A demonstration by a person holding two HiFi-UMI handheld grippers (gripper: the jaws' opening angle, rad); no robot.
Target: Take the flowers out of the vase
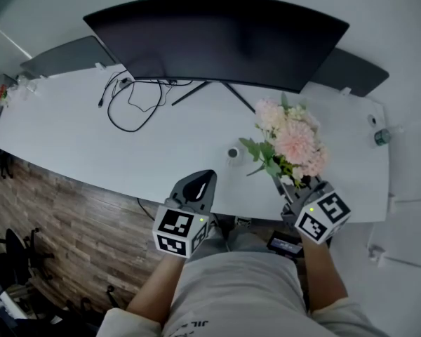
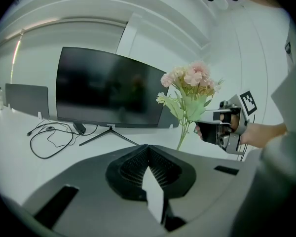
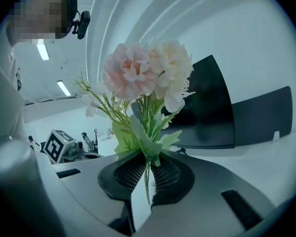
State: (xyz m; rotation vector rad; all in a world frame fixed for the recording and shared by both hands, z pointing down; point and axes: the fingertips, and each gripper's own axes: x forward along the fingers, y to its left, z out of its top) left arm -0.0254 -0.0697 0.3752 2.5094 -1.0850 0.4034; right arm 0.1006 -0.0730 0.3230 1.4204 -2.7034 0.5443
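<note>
Flowers [image 3: 138, 73] stand upright, clamped low down in right gripper [image 3: 147, 176]; left gripper [image 2: 149, 171] closed, empty.

Left gripper [image 1: 205, 180]: jaws pressed together, nothing between them, pointed forward and slightly downward. Right gripper [image 1: 295, 188]: jaws clamped on flower stems [image 3: 147, 189], held nearly level. Left forearm [image 1: 153, 290] and right forearm [image 1: 324, 276]: extended forward from the torso, well apart, marker cubes facing up.
</note>
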